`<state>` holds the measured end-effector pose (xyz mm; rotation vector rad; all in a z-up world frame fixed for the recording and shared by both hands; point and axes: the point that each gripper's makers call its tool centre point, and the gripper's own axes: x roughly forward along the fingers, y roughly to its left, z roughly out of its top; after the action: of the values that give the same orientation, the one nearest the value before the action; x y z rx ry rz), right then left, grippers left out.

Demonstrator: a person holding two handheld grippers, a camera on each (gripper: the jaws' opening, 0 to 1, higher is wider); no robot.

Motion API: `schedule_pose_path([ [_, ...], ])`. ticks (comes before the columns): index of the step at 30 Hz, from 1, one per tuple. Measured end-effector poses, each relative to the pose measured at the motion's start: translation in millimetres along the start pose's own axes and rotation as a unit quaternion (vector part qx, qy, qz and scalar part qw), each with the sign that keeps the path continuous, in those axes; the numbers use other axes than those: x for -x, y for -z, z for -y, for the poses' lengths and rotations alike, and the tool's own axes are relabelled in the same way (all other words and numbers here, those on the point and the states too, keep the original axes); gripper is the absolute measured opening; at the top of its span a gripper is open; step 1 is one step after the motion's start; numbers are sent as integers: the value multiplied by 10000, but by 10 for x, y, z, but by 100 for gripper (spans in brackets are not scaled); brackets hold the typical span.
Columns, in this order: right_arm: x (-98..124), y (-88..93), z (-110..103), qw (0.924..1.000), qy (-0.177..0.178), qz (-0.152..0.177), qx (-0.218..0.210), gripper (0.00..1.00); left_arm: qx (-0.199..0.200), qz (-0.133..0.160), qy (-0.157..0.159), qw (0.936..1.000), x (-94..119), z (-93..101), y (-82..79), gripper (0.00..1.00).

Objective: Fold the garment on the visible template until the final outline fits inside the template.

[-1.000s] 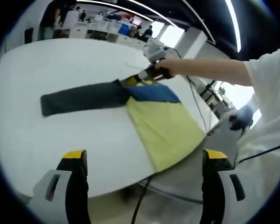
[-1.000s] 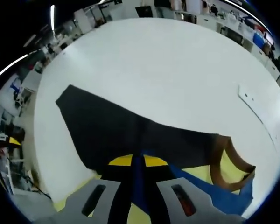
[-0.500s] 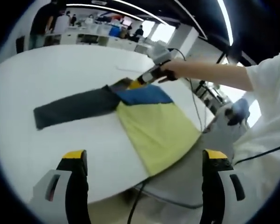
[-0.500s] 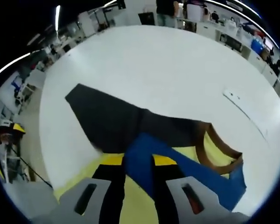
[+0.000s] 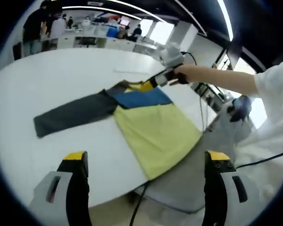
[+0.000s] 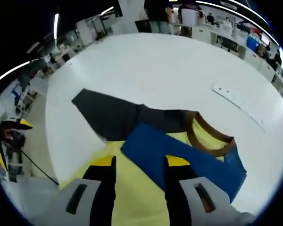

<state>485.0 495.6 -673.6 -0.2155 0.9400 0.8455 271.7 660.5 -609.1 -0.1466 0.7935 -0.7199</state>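
Note:
A garment lies on the white table (image 5: 47, 70). It has a yellow body (image 5: 153, 134), a brown collar (image 6: 210, 141), a dark grey sleeve (image 5: 70, 115) stretched out to the left, and a blue sleeve (image 6: 179, 155) folded flat across the chest. My right gripper (image 6: 140, 165) hovers open just above the blue sleeve, its yellow-tipped jaws well apart. In the left gripper view, a person's hand holds the right gripper (image 5: 159, 81) over the collar. My left gripper (image 5: 146, 188) stands wide open, off the table's near edge and holding nothing.
A thin white strip (image 6: 236, 101) lies on the table beyond the collar. The yellow hem reaches the table's near edge (image 5: 108, 197). A person's arm and white sleeve (image 5: 273, 89) come in from the right. Desks and people stand far behind.
My right gripper has opened and let go of the blue sleeve, which now lies flat across the yellow body. It has drawn back and up a little. The left gripper stays open.

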Motion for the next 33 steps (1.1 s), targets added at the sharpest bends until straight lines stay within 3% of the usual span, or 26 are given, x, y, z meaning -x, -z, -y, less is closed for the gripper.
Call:
schedule_pose_path([
  [4,133,43,16,9999,32,106,99,54,-108,-22,17,9999,-28,43,-82,99],
  [10,427,144,57,9991,63,418,-37,58,-178,27,35,9998,-82,111,-207,99],
  [15,651,230,95,9975,53,677,-173,63,-91,209,-151,9996,-84,162,-359,100],
  [25,954,488,180,9947,130,975,-314,77,34,240,-392,9989,-88,252,-345,100],
  [33,1243,664,167,9919,246,1231,-189,89,50,272,-510,9983,-113,356,-372,100],
])
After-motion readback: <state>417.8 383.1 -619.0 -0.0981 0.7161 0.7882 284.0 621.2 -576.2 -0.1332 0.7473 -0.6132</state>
